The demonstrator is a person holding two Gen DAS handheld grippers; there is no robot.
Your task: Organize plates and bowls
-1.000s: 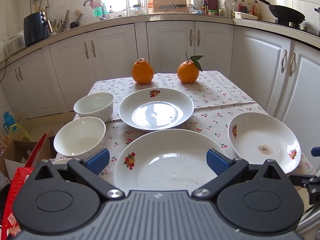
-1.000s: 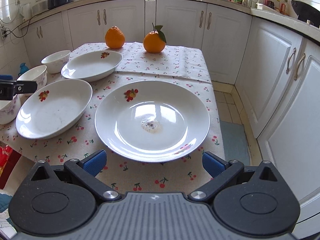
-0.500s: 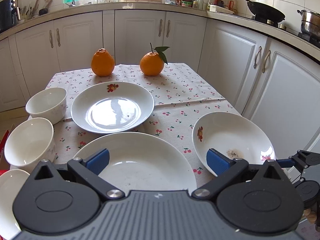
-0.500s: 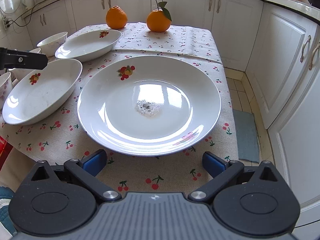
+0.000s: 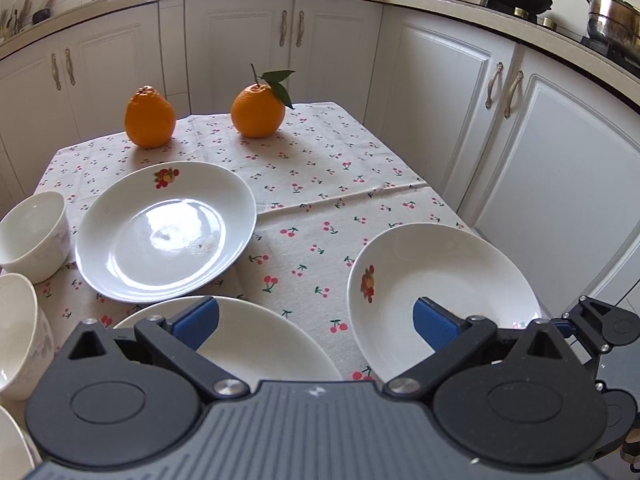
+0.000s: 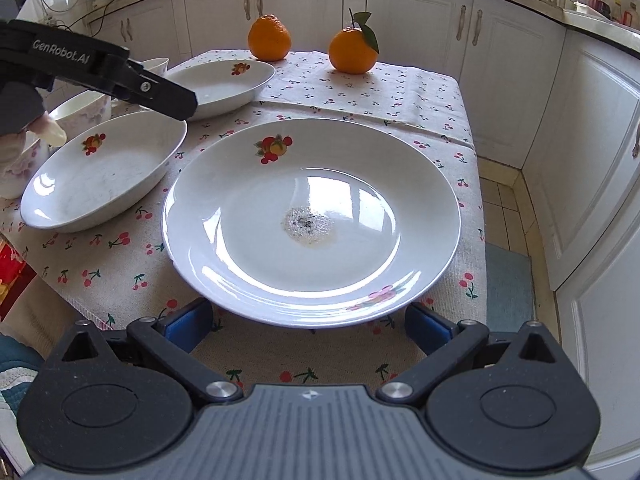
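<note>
Plates lie spread on a cherry-print tablecloth (image 6: 360,92). Nearest the right gripper (image 6: 308,320) is a large white plate (image 6: 312,220) with a fruit motif and a gritty smear at its centre; the gripper's blue pads sit wide apart at the plate's near rim, holding nothing. Just left of it lies a second plate (image 6: 100,176), and a third plate (image 6: 224,84) lies farther back. The left gripper (image 5: 316,320) hangs spread and empty above the second plate. Two white bowls (image 5: 32,232) stand at the left edge. Two oranges (image 6: 270,38) rest at the far end.
</note>
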